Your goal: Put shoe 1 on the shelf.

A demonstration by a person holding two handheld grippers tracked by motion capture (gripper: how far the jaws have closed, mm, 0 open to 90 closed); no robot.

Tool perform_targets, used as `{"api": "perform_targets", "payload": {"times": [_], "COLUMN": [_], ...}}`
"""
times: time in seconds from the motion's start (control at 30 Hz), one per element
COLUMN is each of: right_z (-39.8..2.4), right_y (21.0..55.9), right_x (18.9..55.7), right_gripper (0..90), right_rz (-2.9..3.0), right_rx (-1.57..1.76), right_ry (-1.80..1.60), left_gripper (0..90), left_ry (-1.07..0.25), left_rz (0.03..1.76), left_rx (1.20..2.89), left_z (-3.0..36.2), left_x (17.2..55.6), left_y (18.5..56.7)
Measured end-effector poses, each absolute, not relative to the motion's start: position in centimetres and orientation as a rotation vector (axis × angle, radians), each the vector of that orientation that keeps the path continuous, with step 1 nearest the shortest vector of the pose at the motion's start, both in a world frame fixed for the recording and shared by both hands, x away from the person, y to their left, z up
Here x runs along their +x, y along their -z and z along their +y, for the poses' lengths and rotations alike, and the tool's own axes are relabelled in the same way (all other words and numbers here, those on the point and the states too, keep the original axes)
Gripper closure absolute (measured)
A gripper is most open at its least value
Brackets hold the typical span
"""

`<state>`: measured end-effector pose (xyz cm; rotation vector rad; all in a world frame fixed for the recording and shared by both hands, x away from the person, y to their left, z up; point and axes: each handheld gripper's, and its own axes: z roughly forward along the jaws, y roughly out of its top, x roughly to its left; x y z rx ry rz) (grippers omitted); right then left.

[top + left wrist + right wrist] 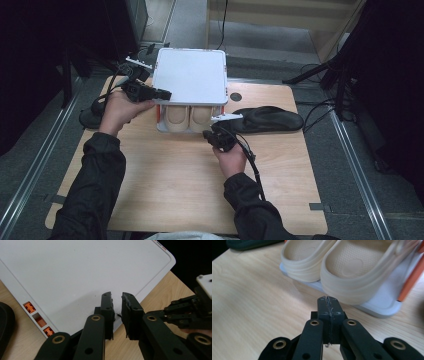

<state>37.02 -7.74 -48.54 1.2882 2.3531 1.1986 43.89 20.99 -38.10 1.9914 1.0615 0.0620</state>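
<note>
A white box lid (190, 75) (75, 272) sits over a pair of beige clogs (189, 118) (352, 272), whose heels stick out toward me on a white base tray (382, 305). My left gripper (167, 94) (117, 296) is at the lid's left front corner. Its jaws stand a narrow gap apart with nothing between them. My right gripper (210, 133) (327, 298) hovers just in front of the clog heels, pads pressed together and holding nothing. In the left gripper view the right gripper (190, 312) shows farther off at the right.
A black insole-shaped piece (267, 119) (249, 243) lies right of the box on the wooden table (175, 180). Orange clips (30, 307) line the lid's side. A round hole (236, 96) is in the tabletop. A dark round base (90, 117) sits at the table's left edge.
</note>
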Motion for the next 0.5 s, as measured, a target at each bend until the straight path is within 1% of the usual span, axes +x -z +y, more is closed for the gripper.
{"api": "perform_targets", "payload": {"times": [0.07,0.17,0.27,0.3,0.4,0.5], "right_z": [-8.4,-9.5,-10.9,-11.2,-12.2,-12.9], "right_y": [48.0,47.3,46.7,46.6,46.2,46.1], "right_x": [36.4,35.4,34.7,34.5,33.7,33.2], "right_gripper": [90.0,90.0,87.6,87.3,83.2,79.8], "right_rz": [2.377,2.399,2.407,2.406,2.403,2.408], "right_rx": [1.269,1.250,1.267,1.267,1.246,1.248], "right_ry": [-1.202,-1.232,-1.306,-1.319,-1.350,-1.378], "left_gripper": [72.0,66.8,55.9,53.8,49.0,49.1], "left_ry": [-0.005,-0.025,-0.030,-0.042,-0.066,-0.083], "left_rz": [1.058,1.063,1.086,1.100,1.112,1.114], "left_rx": [1.967,1.976,1.968,1.971,1.977,1.975], "left_z": [21.1,21.2,21.3,21.3,21.3,21.2], "left_x": [44.0,43.9,43.8,43.7,43.4,43.1], "left_y": [38.1,38.0,37.8,37.7,37.4,37.1]}}
